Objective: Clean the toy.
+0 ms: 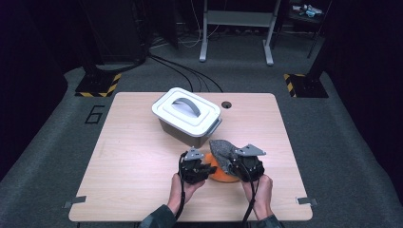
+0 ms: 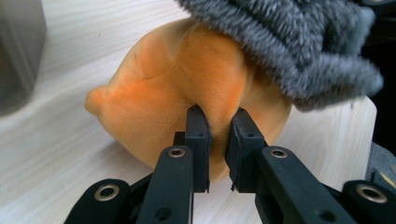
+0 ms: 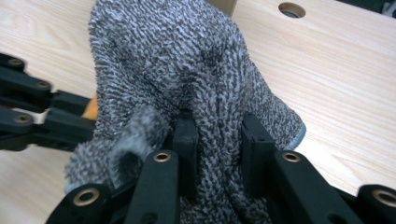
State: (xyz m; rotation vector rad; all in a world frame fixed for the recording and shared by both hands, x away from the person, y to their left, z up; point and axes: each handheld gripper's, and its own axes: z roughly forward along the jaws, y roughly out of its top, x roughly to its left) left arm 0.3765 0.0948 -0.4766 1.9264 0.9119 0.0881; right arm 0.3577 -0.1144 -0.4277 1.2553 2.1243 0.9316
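An orange plush toy (image 1: 223,174) lies on the wooden table (image 1: 133,161) near its front edge, between my two grippers. A grey fuzzy cloth (image 1: 222,149) drapes over its top. My left gripper (image 2: 218,140) is shut on a fold of the orange plush toy (image 2: 177,88), under the overhanging grey cloth (image 2: 289,42). My right gripper (image 3: 219,144) is shut on a bunch of the grey cloth (image 3: 187,60), with the fabric pinched between its jaws. In the high view the left gripper (image 1: 207,169) sits left of the toy and the right gripper (image 1: 239,167) right of it.
A grey bin with a white handled lid (image 1: 187,115) stands closed behind the toy, near the table's middle. A round cable hole (image 1: 226,104) lies at the table's back. The left gripper's arm (image 3: 32,112) shows at the left in the right gripper view.
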